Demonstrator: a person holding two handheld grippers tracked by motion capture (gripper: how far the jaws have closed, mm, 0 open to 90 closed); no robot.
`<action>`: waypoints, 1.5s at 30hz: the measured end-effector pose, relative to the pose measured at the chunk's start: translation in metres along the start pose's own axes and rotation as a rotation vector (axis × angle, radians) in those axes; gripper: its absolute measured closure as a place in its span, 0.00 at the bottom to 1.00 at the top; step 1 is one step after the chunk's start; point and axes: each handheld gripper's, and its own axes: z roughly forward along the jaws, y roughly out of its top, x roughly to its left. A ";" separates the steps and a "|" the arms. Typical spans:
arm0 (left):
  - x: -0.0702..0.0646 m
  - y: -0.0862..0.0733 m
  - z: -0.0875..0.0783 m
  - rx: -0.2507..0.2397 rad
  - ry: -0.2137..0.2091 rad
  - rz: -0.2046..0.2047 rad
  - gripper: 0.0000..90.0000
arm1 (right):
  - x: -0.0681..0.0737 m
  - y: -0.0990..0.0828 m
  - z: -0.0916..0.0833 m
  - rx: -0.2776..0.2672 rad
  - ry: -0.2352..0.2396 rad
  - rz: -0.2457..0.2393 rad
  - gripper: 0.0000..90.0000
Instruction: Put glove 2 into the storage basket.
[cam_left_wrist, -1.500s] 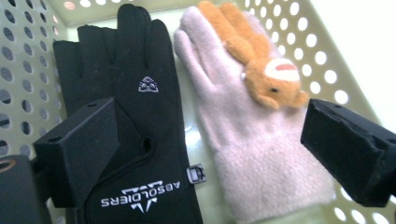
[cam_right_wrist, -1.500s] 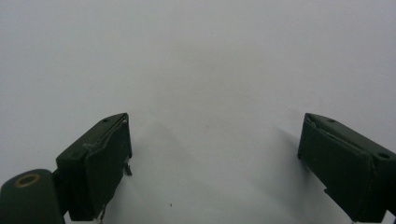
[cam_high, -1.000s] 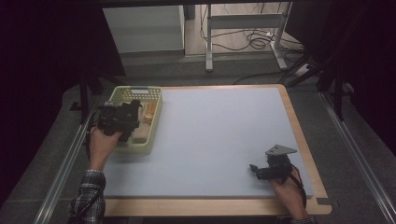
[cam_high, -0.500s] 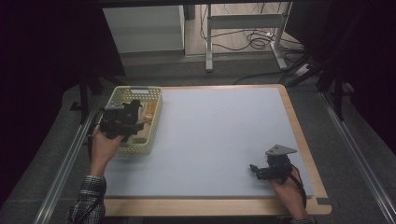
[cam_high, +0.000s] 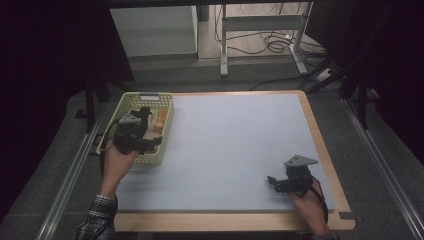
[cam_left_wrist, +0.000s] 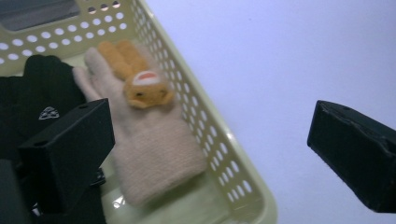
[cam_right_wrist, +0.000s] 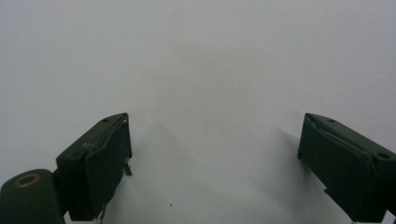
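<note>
Currently left gripper (cam_left_wrist: 205, 144) hangs over the perforated pale-green plastic basket (cam_left_wrist: 233, 177), jaws spread wide, grasping nothing; inside, one fuzzy beige knit glove (cam_left_wrist: 149, 154) with an orange plush animal face (cam_left_wrist: 144, 88), beside one black fabric item (cam_left_wrist: 42, 88); basket sits at the table's (cam_high: 240, 145) left edge; right gripper (cam_right_wrist: 215, 163) released, low over the smooth mat.

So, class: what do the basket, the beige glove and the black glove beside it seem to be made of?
Basket: likely moulded plastic, pale yellow-green, slightly glossy, with rows of punched round holes.
Beige glove: looks like fuzzy knit, matte, with an orange plush animal face sewn on.
Black glove: probably soft fabric; too dark to tell the weave.
</note>
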 end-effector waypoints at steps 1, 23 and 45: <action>-0.002 0.000 0.000 -0.001 -0.003 0.006 0.01 | 0.000 0.000 0.000 0.000 0.000 0.000 0.11; -0.063 0.012 0.016 -0.016 -0.127 0.133 0.01 | 0.000 0.000 0.000 0.001 0.000 0.003 0.11; -0.122 -0.013 0.057 -0.005 -0.260 0.202 0.01 | 0.000 0.000 0.000 0.001 0.000 0.002 0.11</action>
